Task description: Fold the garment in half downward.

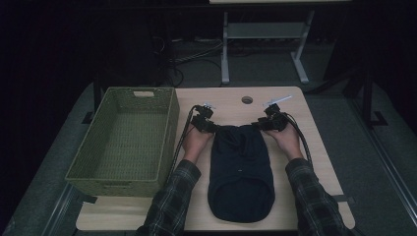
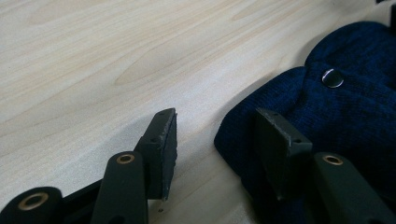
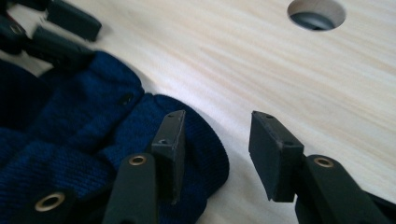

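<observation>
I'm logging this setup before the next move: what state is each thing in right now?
Navy knit garment: lying flat on the table, unfolded, far edge between both grippers' jaws.
Left hand-held gripper: open, one jaw over the garment's corner, not clamped.
Right hand-held gripper: open, astride the garment's other far corner.
Green woven basket: upright, empty.
Table: cable hole uncovered.

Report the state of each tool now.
Left tool: open, straddling the edge of the navy knit garment.
Right tool: open, straddling that garment's edge.
</observation>
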Tool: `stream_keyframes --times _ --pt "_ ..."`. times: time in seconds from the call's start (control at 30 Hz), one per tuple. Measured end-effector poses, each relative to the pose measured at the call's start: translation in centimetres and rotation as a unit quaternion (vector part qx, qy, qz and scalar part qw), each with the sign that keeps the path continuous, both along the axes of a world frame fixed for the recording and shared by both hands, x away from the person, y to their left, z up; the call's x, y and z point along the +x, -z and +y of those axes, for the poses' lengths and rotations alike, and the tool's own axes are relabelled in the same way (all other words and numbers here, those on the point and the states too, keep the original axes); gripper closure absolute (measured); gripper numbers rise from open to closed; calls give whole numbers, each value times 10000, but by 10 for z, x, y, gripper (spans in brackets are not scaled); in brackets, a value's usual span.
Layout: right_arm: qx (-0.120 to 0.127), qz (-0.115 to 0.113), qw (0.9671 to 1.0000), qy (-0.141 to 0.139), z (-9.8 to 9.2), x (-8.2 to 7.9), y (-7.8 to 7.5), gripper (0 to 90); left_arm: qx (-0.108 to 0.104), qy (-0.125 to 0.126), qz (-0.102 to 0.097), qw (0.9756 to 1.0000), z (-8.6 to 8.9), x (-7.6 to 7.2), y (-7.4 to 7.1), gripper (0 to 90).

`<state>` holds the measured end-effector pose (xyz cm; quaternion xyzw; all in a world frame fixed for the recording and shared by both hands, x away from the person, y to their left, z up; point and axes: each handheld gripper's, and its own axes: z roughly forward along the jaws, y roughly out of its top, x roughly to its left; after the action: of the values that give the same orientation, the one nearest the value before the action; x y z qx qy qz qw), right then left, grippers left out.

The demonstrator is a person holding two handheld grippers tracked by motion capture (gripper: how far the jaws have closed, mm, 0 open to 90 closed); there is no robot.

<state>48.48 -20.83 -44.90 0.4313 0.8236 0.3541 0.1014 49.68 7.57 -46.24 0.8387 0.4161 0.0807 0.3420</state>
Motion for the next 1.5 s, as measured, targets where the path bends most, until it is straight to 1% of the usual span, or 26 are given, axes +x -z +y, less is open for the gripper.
stream_keyframes --times 0.1,0.17,0.23,0.3,0.37,0.4,0.43,0.47,0.5,0.63,0.73,0.77,0.83,0.87,0.97,1.07,1.1,1.17,1.2,1.23,1.3,1.37,1.43,1.5 --pt "-117 121 9999 -8 0 1 7 560 -4 0 13 10000 1 0 0 497" --pt "-122 199 9997 -14 0 1 12 563 25 12 1 10000 0 0 0 503" --pt "-103 180 9998 -23 1 0 13 570 15 24 5 10000 0 0 0 514" --pt "-150 214 9996 -54 2 -1 14 586 -24 51 28 10000 0 0 0 536" --pt "-152 276 9995 -78 2 -1 15 604 -140 111 104 9998 1 0 1 589" --pt "-84 290 9995 -77 2 -2 16 629 -187 149 135 9996 1 0 1 627" --pt "-63 308 9995 -93 2 -2 16 651 -201 209 136 9995 0 -1 0 671" --pt "-63 308 9995 -93 2 -2 16 651 -201 209 136 9995 0 -1 0 713" --pt "-67 341 9993 -142 3 -2 16 711 -155 258 133 9995 -1 -1 -1 728" --pt "-104 330 9992 -223 6 -3 15 792 -173 298 185 9992 -2 -1 -1 810" --pt "-165 295 9991 -243 7 -3 14 816 -138 288 188 9993 -2 -1 -2 843" --pt "-250 255 9990 -268 8 -3 13 827 -114 279 177 9994 -3 -2 -2 848" --pt "-284 266 9990 -234 10 -4 11 836 48 250 88 9996 -5 -4 -6 857" --pt "-331 260 9988 -250 11 -4 10 840 77 246 54 9997 -5 -4 -8 860" --pt "-437 189 9985 -254 11 -5 4 844 52 189 -26 9998 -3 -5 -16 865" --pt "-406 73 9989 -235 11 -7 -4 844 8 155 -106 9998 -2 -7 -23 866" --pt "-403 34 9989 -232 11 -8 -7 844 34 167 -126 9998 -1 -7 -26 866" --pt "-397 -82 9989 -226 11 -9 -12 844 -4 131 -201 9997 0 -8 -32 866" --pt "-397 -82 9989 -226 11 -9 -12 844 -4 131 -201 9997 0 -8 -32 866" --pt "-371 -211 9989 -195 11 -10 -18 844 -38 93 -272 9996 1 -8 -38 866" --pt "-355 -307 9987 -175 11 -11 -23 844 -82 58 -375 9992 2 -9 -44 866" --pt "-344 -330 9987 -178 12 -11 -28 844 -123 17 -491 9987 3 -10 -50 866" --pt "-345 -435 9983 -180 13 -10 -37 844 -140 -15 -554 9984 5 -11 -55 866" --pt "-335 -589 9976 -171 15 -11 -45 844 -182 -51 -614 9979 7 -11 -61 866"
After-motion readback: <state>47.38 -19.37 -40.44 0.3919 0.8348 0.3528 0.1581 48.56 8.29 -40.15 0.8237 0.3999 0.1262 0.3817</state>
